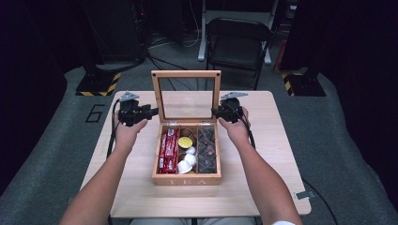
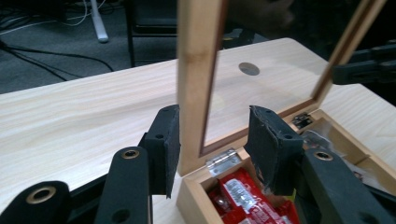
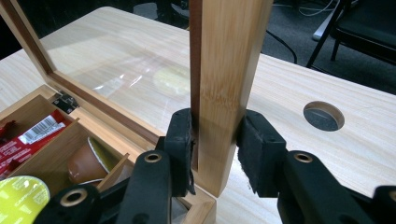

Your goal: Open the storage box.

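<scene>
Right gripper (image 3: 215,149) jaws pinch the lid (image 3: 229,84); left gripper (image 2: 212,144) jaws, spread, straddle it—uneven pull could twist the hinges.

1. A pale wooden counter (image 1: 263,187) stands on grey carpet (image 1: 338,140), with a round hole (image 3: 323,115) cut near one far corner.
2. A black folding chair (image 1: 237,40) sits beyond the counter's far edge.
3. Yellow-and-black striped bases (image 1: 98,84) rest on the floor off both far corners.
4. Cables (image 1: 164,44) trail across the floor behind.
5. The surroundings beyond are dark.
6. A "6" (image 1: 95,113) is marked on the carpet left of the counter.
</scene>
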The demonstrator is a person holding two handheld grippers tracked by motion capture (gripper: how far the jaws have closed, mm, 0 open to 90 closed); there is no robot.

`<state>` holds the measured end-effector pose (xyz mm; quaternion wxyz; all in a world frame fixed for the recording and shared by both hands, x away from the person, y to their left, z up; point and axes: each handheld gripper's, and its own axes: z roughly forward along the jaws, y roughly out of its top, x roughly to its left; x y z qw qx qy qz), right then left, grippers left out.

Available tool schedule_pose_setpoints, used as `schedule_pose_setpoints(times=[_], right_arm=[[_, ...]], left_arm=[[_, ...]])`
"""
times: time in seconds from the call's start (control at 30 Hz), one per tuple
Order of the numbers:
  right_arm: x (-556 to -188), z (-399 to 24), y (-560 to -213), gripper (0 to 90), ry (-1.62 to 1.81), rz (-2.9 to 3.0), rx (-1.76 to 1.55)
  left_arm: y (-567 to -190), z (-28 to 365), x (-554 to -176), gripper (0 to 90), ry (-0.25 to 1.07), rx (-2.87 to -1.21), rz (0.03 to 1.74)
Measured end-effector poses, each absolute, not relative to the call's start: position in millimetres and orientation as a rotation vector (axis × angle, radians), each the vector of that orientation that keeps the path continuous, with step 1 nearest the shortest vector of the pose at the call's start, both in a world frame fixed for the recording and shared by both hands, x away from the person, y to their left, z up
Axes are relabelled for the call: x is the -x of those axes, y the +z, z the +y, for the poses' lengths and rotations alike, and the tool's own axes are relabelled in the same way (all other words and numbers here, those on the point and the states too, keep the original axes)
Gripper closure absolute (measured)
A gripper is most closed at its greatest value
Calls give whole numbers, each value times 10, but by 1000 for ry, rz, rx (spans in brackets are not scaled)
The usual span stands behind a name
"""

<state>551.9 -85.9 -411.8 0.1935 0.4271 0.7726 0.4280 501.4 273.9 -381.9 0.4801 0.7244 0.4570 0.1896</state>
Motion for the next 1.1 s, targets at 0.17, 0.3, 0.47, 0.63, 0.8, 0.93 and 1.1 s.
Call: schedule_pose_setpoints(times=[0.17,0.3,0.47,0.63,0.8,0.93,1.1], right_arm=[[-5574,-866,-4128,656,1207,2167,-1221],[-5600,-862,-4139,656,1219,2158,-1256],[-5631,-861,-4145,655,1220,2155,-1287],[-5654,-852,-4143,653,1213,2160,-1302],[-5651,-845,-4138,650,1208,2156,-1311],[-5633,-818,-4133,553,1139,2181,-1265],[-5535,-830,-4100,486,1124,2159,-1239]], left_arm=[[-3837,2744,-4973,543,456,-1776,1110],[-3849,2781,-4950,543,453,-1775,1117],[-3859,2809,-4922,543,464,-1787,1123],[-3841,2816,-4902,543,466,-1790,1120],[-3841,2812,-4896,540,471,-1793,1119],[-3842,2810,-4891,535,468,-1793,1120],[-3823,2816,-4875,512,469,-1791,1114]])
